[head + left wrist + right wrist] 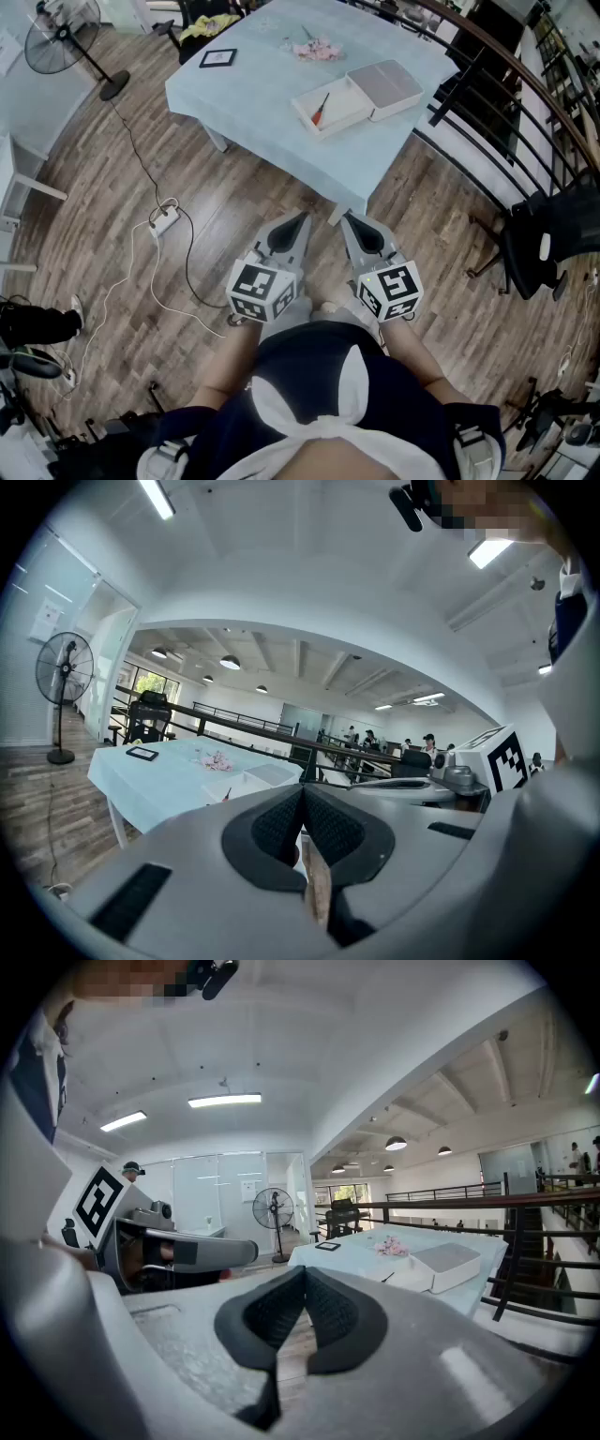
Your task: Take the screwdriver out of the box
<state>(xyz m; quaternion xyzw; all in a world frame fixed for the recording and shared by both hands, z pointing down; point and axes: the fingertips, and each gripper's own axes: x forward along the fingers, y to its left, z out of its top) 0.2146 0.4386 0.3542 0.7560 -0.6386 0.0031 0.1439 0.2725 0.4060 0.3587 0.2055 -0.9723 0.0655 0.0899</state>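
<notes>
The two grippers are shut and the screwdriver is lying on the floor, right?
Not quite. The left gripper and right gripper are shut, but the screwdriver is not on the floor. It lies in the open box on the table. The head view shows it.

Wood-plank floor (pixel 112 216), black railing (pixel 525 103), standing fan (pixel 66 37)

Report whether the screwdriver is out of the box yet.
No, the screwdriver lies inside the open box on the table, far from both grippers.
</notes>
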